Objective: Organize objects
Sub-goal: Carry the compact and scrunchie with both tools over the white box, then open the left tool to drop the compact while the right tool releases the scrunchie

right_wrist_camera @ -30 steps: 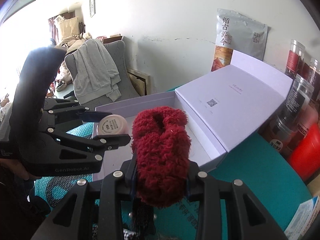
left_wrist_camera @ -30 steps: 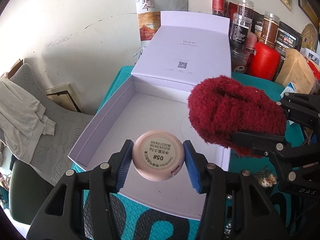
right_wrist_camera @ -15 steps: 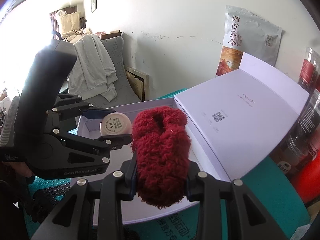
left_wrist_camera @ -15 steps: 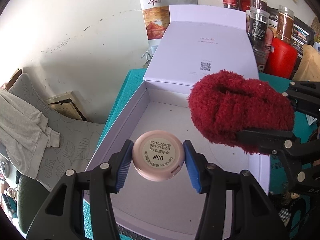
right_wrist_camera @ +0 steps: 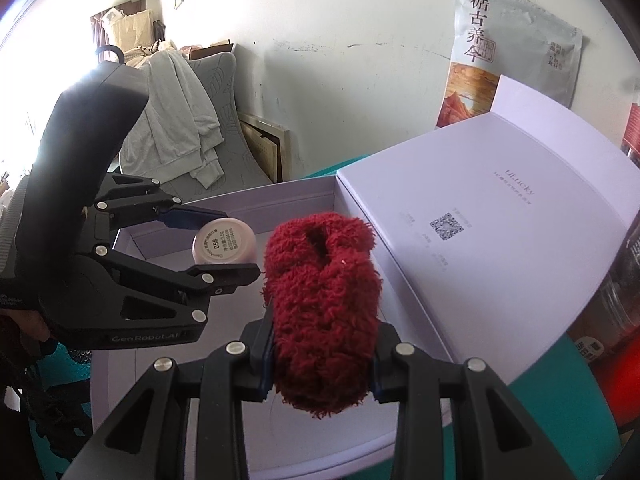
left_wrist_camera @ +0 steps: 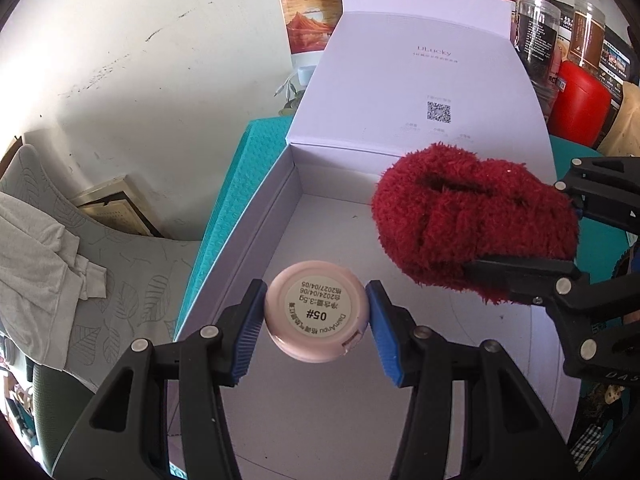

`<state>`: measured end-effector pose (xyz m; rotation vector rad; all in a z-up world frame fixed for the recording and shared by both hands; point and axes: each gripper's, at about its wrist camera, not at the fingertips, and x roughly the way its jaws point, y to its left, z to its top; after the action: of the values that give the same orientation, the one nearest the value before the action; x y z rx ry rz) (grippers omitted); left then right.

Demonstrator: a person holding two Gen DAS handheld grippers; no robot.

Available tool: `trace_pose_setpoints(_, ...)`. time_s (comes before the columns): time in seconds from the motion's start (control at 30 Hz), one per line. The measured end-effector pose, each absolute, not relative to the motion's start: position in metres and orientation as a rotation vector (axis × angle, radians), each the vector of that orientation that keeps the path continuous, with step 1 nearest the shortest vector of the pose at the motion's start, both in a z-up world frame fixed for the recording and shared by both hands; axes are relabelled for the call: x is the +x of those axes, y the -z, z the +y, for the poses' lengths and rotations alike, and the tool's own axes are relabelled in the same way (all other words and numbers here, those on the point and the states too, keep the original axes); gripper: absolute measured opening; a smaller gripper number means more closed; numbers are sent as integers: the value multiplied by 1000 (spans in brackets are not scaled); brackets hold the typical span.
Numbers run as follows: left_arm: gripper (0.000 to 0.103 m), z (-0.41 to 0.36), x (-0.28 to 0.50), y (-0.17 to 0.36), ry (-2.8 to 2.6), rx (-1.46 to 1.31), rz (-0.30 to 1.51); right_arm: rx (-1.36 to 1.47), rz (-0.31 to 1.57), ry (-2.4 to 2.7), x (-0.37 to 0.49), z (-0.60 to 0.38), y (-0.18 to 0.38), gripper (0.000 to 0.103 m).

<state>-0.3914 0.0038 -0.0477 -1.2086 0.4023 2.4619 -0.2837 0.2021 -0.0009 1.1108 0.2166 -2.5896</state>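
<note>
In the left wrist view, the left gripper point(left_wrist_camera: 316, 316) has its two blue pads point(left_wrist_camera: 251, 322) pressed on the sides of a round pink cosmetic compact point(left_wrist_camera: 316, 316). The compact is held in the air above the floor of an open white gift box point(left_wrist_camera: 280, 216), near the box's left wall, and its bottom label with "05#" faces the camera. At the right side of this view, the right gripper point(left_wrist_camera: 516, 236) comes in and is clamped on a fluffy dark red sock point(left_wrist_camera: 472, 224), rolled into a thick bundle. The sock hangs over the far right part of the box interior. The box lid point(left_wrist_camera: 420, 92) stands open behind, with a QR code point(left_wrist_camera: 439, 112) printed on its inner face. The box sits on a teal mat point(left_wrist_camera: 240, 184). Behind the lid there are jars point(left_wrist_camera: 536, 36), a red canister point(left_wrist_camera: 580, 108) and a printed pouch point(left_wrist_camera: 308, 12) against the wall.

In the right wrist view, the right gripper point(right_wrist_camera: 322, 356) squeezes the red sock point(right_wrist_camera: 324, 304) between its two fingers, and the sock sticks out forward over the open box point(right_wrist_camera: 256, 204). To the left, the left gripper point(right_wrist_camera: 226, 246) is seen from the side, closed on the pink compact point(right_wrist_camera: 224, 246), which is just beside the sock and does not touch it. Both things are above the inside of the box. A grey chair point(right_wrist_camera: 224, 120) with a light garment point(right_wrist_camera: 172, 120) over it stands near the wall.
</note>
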Motion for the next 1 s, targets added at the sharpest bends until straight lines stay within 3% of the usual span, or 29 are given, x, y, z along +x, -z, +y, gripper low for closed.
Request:
trace_pose_setpoints(0.47, 49, 6, -415, 71, -2395, -1323, 360, 1253, 176, 2548, -305, 198, 29, 36)
trace_pose_setpoints(0.77, 51, 5, -415, 79, -2400, -1380, 362, 1306, 171, 2558, -306, 196, 34, 46)
trace_pose_setpoints(1.0, 63, 2, -412, 75, -2421, -1386, 353, 1321, 198, 2584, -304, 198, 33, 58)
